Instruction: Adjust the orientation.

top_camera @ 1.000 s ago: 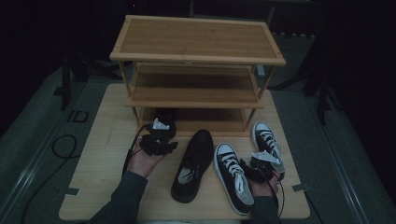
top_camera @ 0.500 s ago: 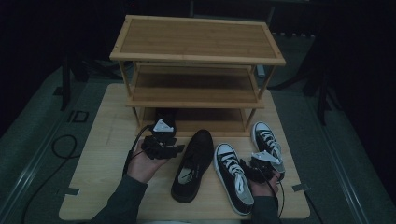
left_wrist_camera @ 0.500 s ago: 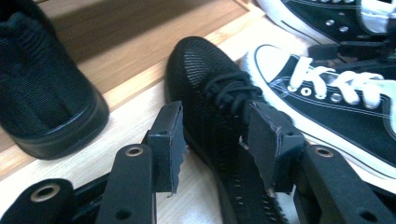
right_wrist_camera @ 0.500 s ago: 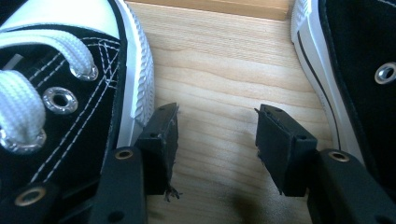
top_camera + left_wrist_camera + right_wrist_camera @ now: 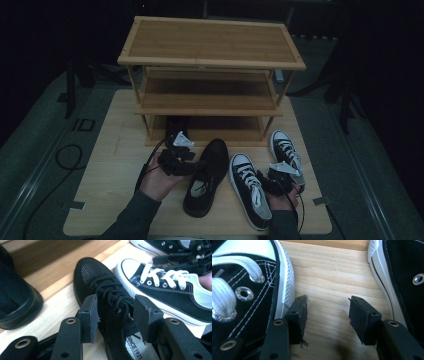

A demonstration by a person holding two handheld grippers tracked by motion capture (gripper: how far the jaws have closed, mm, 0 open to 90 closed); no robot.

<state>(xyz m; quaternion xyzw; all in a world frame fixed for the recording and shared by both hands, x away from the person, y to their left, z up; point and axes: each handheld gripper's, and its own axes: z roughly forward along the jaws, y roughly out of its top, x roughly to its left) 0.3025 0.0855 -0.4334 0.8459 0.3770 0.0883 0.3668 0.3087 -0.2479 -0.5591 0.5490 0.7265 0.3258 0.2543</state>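
A black shoe (image 5: pixel 176 125) stands on the bottom shelf of a wooden rack (image 5: pixel 210 42), and it shows again (image 5: pixel 15 302) in the left gripper view. A black mesh lace-up shoe (image 5: pixel 207 175) lies on the board in front. My left gripper (image 5: pixel 190 157) hovers by its left side. Its jaws have just been opening, and this gripper (image 5: pixel 116 307) is open over the shoe's laces (image 5: pixel 112 292) without pressing them. Two black-and-white canvas sneakers (image 5: pixel 250 192) (image 5: pixel 286 152) lie to the right. My right gripper (image 5: pixel 272 177) (image 5: pixel 328 307) is open above bare board between them.
The rack stands at the back of a light wooden board (image 5: pixel 110 170); its top and middle shelves (image 5: pixel 210 95) are bare. A cable (image 5: pixel 67 155) loops on the grey floor to the left. Dark stands rise behind and right of the rack.
My left gripper has drawn back from the bottom shelf toward the person and a little up, leaving the black shoe there. The right gripper has stayed still.
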